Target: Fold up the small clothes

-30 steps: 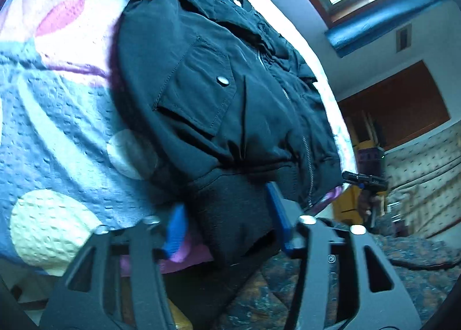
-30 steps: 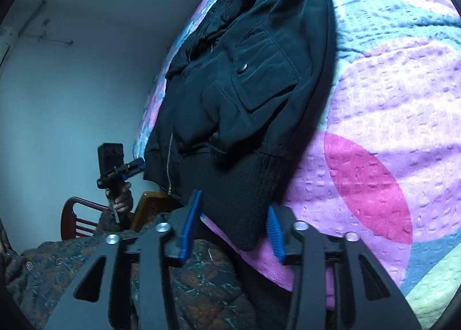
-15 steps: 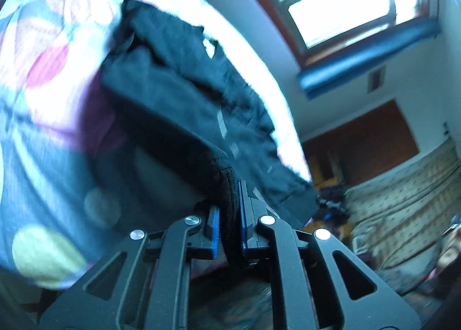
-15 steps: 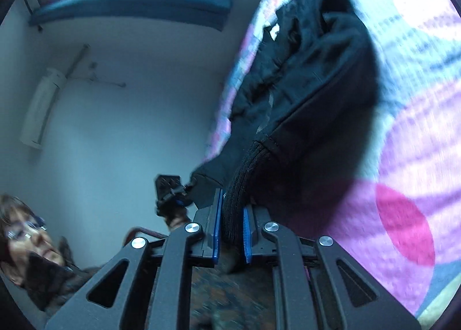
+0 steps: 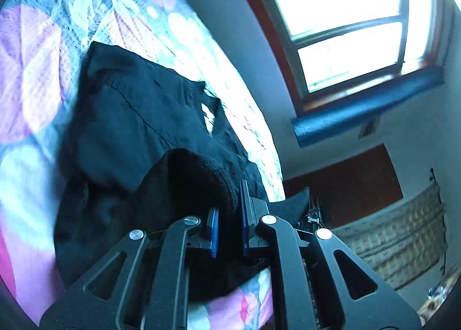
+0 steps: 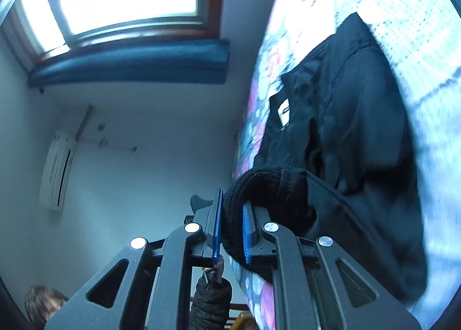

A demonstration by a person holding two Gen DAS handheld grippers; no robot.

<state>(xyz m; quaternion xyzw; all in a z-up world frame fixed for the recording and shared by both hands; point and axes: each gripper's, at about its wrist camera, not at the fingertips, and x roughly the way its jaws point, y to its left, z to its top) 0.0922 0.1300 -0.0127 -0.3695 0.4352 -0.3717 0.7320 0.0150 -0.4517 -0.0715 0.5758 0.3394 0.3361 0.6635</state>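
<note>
A small black jacket (image 5: 138, 117) lies on a bed with a patterned quilt (image 5: 34, 65). Its ribbed knit hem (image 5: 223, 194) is folded up over the body toward the collar end. My left gripper (image 5: 229, 209) is shut on one corner of that hem, blue pads pressing the knit. In the right wrist view the same jacket (image 6: 354, 117) spreads to the right, and my right gripper (image 6: 232, 214) is shut on the other corner of the ribbed hem (image 6: 250, 183). A white label (image 6: 283, 112) shows inside the collar.
The quilt (image 6: 417, 42) reaches well beyond the jacket on both sides. A bright window (image 5: 345, 13) with a blue roll (image 5: 366, 111) under it faces the bed. A wall air conditioner (image 6: 56, 166) hangs at left. A person's sleeve and hand (image 6: 211, 292) show below my right gripper.
Both grippers went from open around the hem to shut on it. They then carried the hem up and over the jacket toward the collar, folding the lower half onto the upper.
</note>
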